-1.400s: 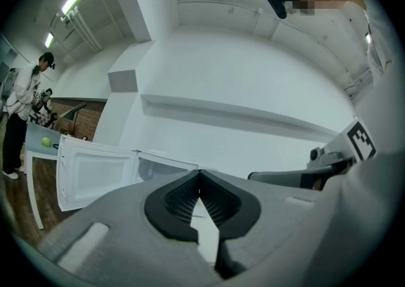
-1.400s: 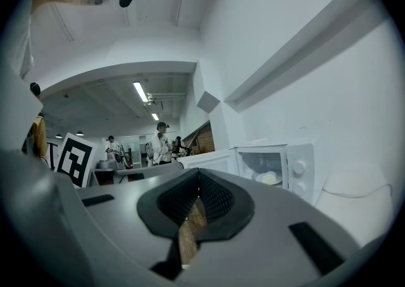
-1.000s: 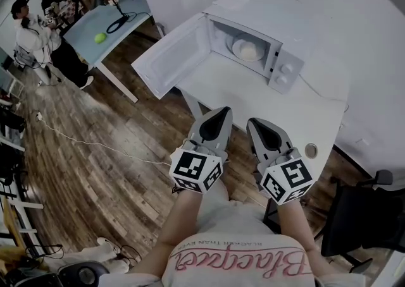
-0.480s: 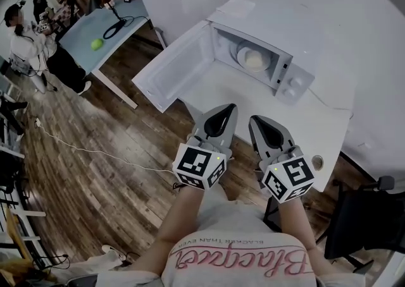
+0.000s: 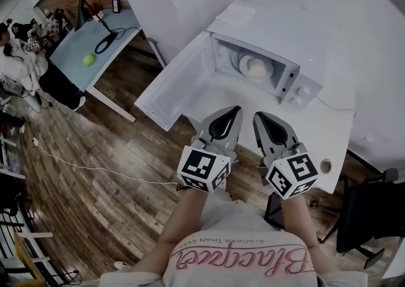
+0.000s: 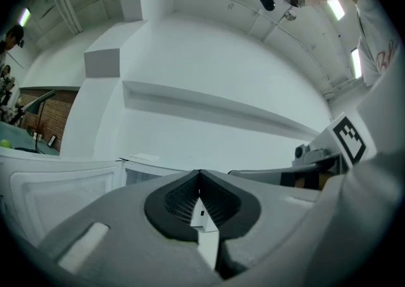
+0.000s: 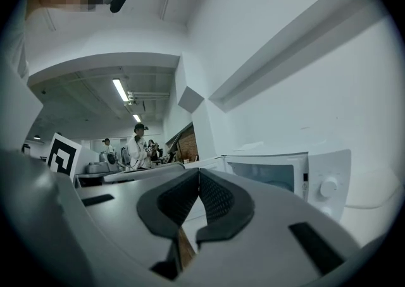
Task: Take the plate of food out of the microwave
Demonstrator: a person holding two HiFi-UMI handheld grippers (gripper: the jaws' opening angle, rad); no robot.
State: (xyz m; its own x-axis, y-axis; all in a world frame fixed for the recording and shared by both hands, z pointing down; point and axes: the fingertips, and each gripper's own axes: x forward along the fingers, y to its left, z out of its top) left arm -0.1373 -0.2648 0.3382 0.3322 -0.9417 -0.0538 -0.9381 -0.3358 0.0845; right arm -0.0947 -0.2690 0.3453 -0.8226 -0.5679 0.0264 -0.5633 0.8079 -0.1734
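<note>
A white microwave (image 5: 297,83) stands on a white table (image 5: 316,134) with its door (image 5: 174,83) swung wide to the left. Inside it sits a white plate (image 5: 245,63) bearing a pale mound of food (image 5: 257,69). My left gripper (image 5: 237,110) and right gripper (image 5: 258,116) hover side by side in front of the table's near edge, short of the oven's mouth. Both are shut with nothing between the tips. The microwave (image 7: 297,178) shows at the right of the right gripper view, and the door (image 6: 57,184) at the left of the left gripper view.
A small round cap (image 5: 326,166) lies on the table's near right corner. A dark office chair (image 5: 373,216) stands at the right. A light blue desk (image 5: 88,36) with a green ball (image 5: 88,59) and a cable is at far left, with people (image 5: 19,58) beyond it. A white cable (image 5: 95,169) crosses the wood floor.
The view has shifted forward toward the microwave, which now sits nearer and lower in the head view. Both grippers have moved up to the table's edge, still shut.
</note>
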